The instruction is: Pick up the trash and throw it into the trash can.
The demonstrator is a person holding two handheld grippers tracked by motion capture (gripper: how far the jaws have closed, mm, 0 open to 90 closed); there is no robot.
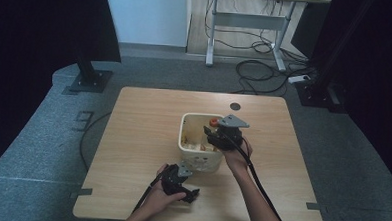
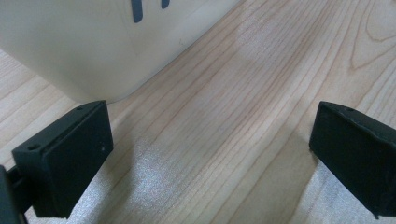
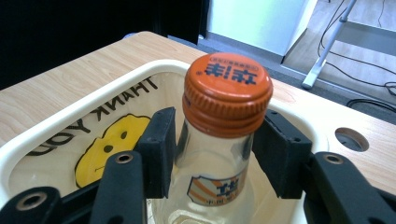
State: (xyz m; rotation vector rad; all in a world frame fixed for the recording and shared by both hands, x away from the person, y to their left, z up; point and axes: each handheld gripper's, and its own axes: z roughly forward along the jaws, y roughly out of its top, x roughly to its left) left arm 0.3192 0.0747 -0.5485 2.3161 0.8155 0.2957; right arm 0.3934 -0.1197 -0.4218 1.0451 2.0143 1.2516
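Note:
A clear glass bottle (image 3: 212, 182) with an orange screw cap (image 3: 227, 93) stands upright inside a cream bin (image 3: 60, 121), near its far right corner. My right gripper (image 3: 217, 149) is shut on the bottle's neck just under the cap. In the high view the cap (image 1: 213, 122) pokes above the bin's rim (image 1: 182, 135), with the right gripper (image 1: 212, 132) reaching in from the right. My left gripper (image 1: 191, 194) rests low on the table in front of the bin. It is open and holds nothing, its jaws spread wide over bare wood (image 2: 210, 154) beside the bin's outer wall (image 2: 84, 42).
The bin's inner wall shows "THANK YOU" and a yellow smiley (image 3: 109, 147). Small tan items lie at its bottom (image 1: 195, 146). A round cable hole (image 1: 235, 106) sits near the table's far edge. Behind the table are a desk frame (image 1: 248, 22), floor cables (image 1: 258, 73) and a stand base (image 1: 90, 80).

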